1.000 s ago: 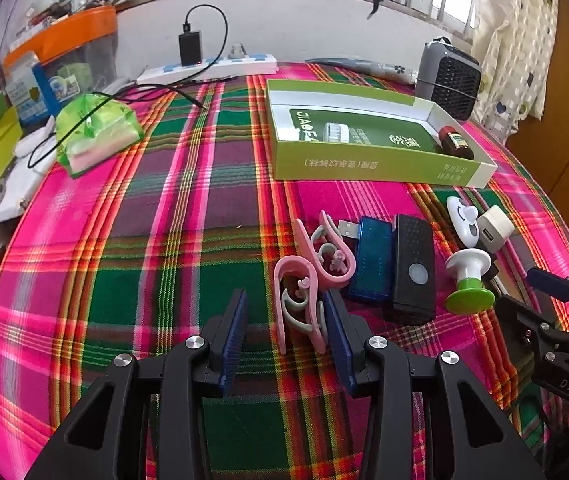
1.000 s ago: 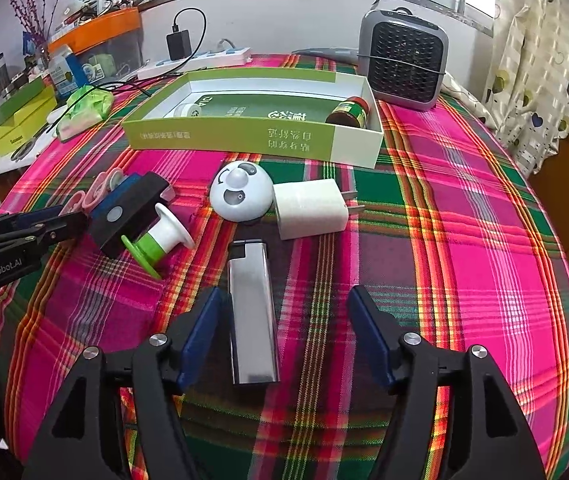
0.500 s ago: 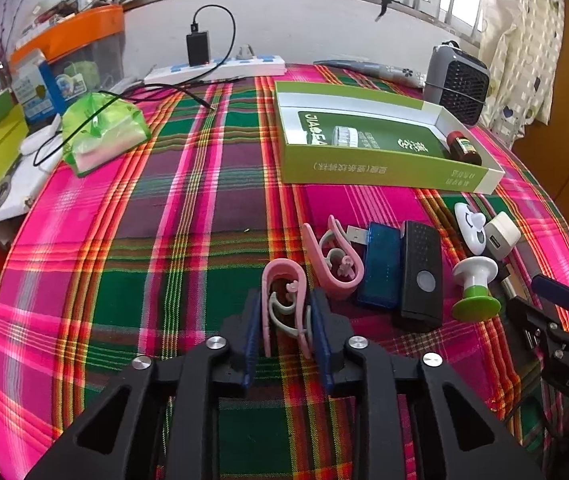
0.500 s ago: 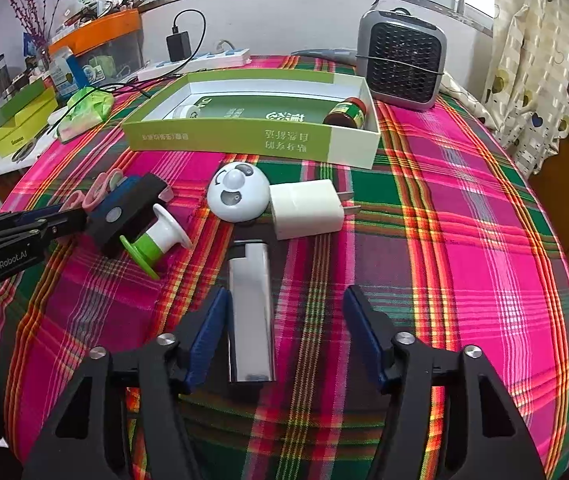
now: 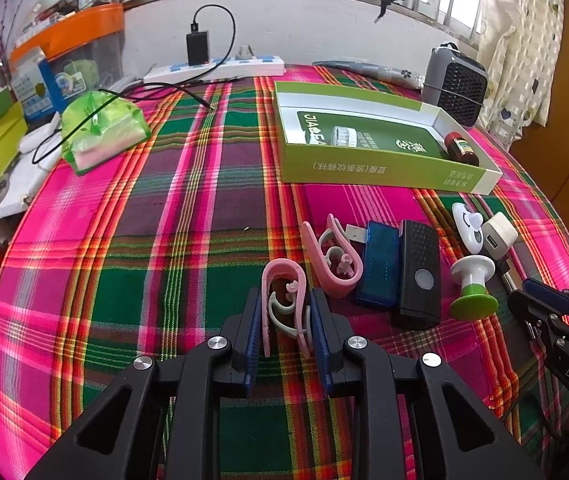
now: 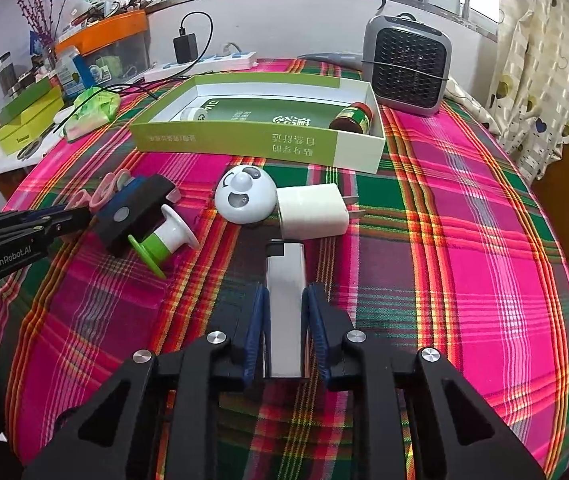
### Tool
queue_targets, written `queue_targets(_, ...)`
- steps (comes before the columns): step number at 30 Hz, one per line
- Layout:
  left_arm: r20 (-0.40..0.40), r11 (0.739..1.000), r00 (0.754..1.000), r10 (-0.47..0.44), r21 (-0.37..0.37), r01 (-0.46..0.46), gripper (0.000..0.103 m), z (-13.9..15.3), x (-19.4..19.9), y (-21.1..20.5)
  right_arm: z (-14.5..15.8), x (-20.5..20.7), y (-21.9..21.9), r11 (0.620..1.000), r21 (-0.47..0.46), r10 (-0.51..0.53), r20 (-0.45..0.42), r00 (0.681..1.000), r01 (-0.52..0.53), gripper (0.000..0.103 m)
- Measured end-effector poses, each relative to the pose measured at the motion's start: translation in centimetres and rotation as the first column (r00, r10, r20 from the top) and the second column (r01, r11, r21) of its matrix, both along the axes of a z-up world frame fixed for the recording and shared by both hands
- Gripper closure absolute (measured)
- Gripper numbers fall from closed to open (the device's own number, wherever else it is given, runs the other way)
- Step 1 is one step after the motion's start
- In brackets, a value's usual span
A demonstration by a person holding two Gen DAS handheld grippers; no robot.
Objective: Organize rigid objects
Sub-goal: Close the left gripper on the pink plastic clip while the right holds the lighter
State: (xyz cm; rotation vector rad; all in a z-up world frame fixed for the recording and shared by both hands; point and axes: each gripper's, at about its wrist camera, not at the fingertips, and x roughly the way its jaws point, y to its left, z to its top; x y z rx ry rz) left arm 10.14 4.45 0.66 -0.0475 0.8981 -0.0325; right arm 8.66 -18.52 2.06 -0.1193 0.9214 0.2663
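While both grippers point down at the round table with its bright plaid cloth (image 5: pixel 132 264), each one has something pinched between its blue pads. The left gripper (image 5: pixel 286 320) has squeezed its jaws onto a pink clip (image 5: pixel 284 292) that stands on edge between the pads, near the front of the table. A second pink clip (image 5: pixel 334 260) lies just beside it, and next to that are a blue USB stick (image 5: pixel 378 268) and a black box with a round button (image 5: pixel 420 272), side by side and touching. A small white and green stamp-like thing (image 5: pixel 472 288) lies on its side just past the black box. The right gripper (image 6: pixel 286 328) has just been closing, and its jaws now press on both sides of a shiny silver lighter (image 6: pixel 285 304) that lies flat on the cloth and points away toward the window. Right in front of the lighter sit a white plug charger (image 6: pixel 312 212) and a round white toy with grey spots (image 6: pixel 244 196), which touch each other. Farther back is an open green and white box (image 6: pixel 260 144), with a small brown jar (image 6: pixel 352 118) lying in its right corner and a white round pot (image 6: pixel 194 114) at its left end. Behind the box stands a grey fan heater (image 6: pixel 408 68).
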Motion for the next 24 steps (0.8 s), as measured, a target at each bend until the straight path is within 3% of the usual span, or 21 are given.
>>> queue_targets(24,0.022,1.000,1.000,-0.010,-0.013,0.010,0.081,0.48,-0.70,-0.45,0.06,-0.13,-0.09,1.000,0.003,0.013,0.001,1.000,-0.013,0.079)
